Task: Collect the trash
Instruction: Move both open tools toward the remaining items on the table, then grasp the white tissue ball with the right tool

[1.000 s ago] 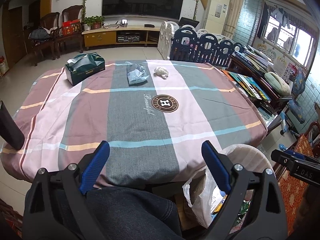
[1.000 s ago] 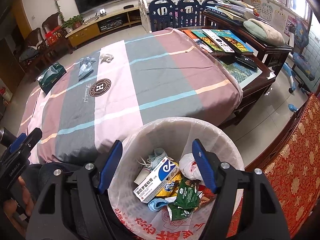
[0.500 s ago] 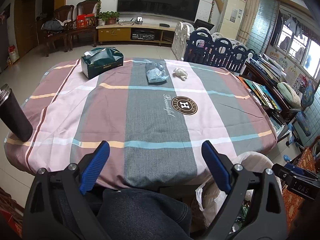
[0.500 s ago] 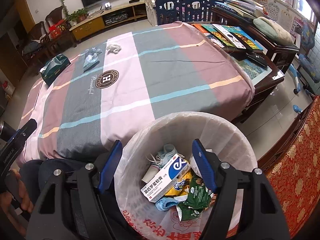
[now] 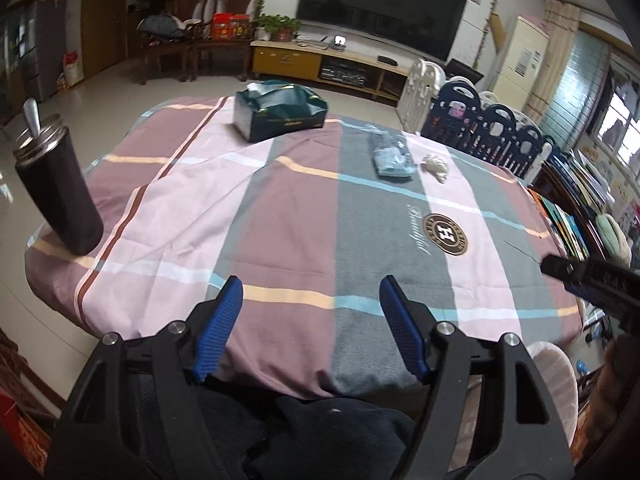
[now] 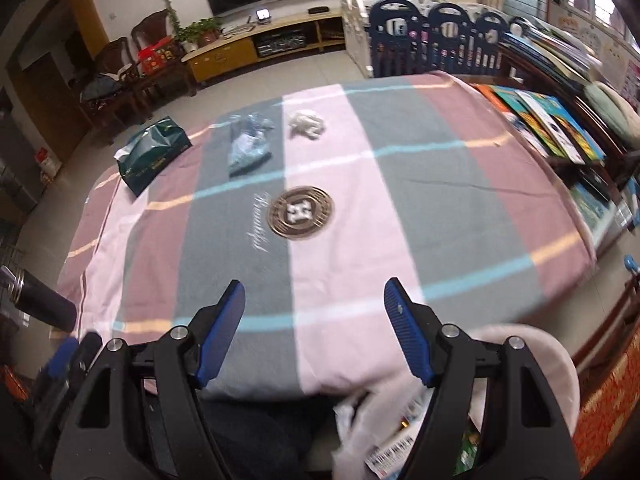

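A crumpled white tissue and a clear bluish plastic wrapper lie on the far part of the striped tablecloth. My left gripper hovers over the near table edge, its jaws closing with nothing between them. My right gripper stands open and empty above the near edge. It also shows at the right side of the left wrist view, right gripper. The lined trash bin with trash inside sits below the table edge at the right.
A dark green tissue box sits at the far left of the table. A black flask stands at the left edge. Books cover a side table at the right. A person's dark-trousered legs are below.
Both grippers have swung up and forward from the bin and near edge to over the table. The left jaws have narrowed. The bin has dropped to the bottom of the right wrist view.
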`<state>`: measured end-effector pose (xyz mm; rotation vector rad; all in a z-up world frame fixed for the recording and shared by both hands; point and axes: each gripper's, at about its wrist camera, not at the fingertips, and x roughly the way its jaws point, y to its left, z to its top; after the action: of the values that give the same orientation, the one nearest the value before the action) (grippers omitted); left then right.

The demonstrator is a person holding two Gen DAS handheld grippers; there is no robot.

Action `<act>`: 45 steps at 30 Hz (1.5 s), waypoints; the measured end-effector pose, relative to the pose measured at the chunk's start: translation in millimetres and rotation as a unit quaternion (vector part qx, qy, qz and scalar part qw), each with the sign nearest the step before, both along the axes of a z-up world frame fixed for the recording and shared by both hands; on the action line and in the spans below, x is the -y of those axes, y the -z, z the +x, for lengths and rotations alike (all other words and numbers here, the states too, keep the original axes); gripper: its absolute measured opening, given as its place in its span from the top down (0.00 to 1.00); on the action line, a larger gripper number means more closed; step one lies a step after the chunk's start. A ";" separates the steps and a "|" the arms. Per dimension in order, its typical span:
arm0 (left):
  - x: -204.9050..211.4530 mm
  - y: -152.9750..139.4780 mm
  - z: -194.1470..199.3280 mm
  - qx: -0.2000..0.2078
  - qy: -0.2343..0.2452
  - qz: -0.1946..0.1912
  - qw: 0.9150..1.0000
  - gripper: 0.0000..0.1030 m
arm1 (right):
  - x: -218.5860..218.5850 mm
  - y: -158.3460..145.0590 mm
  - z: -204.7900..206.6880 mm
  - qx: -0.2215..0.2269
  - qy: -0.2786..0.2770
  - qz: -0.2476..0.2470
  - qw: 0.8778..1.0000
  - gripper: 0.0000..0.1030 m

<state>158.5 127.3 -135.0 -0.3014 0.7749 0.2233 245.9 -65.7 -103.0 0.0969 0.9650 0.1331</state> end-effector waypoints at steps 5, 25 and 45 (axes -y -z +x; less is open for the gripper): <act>-19.6 3.7 -1.4 0.015 -0.022 -0.007 1.000 0.25 | -48.2 9.4 61.1 0.011 -0.031 -0.015 0.999 0.31; -46.1 24.1 6.4 0.005 -0.055 -0.029 0.998 0.21 | -196.0 101.3 275.2 -0.012 -0.089 -0.169 0.981 0.31; -46.9 26.5 7.0 0.003 -0.059 -0.035 0.998 0.21 | -188.9 101.0 236.2 -0.017 -0.168 -0.150 0.974 0.99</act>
<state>165.5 174.1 -161.6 -0.4140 0.7605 0.3079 482.2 123.2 -203.9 -0.3457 1.0193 0.2961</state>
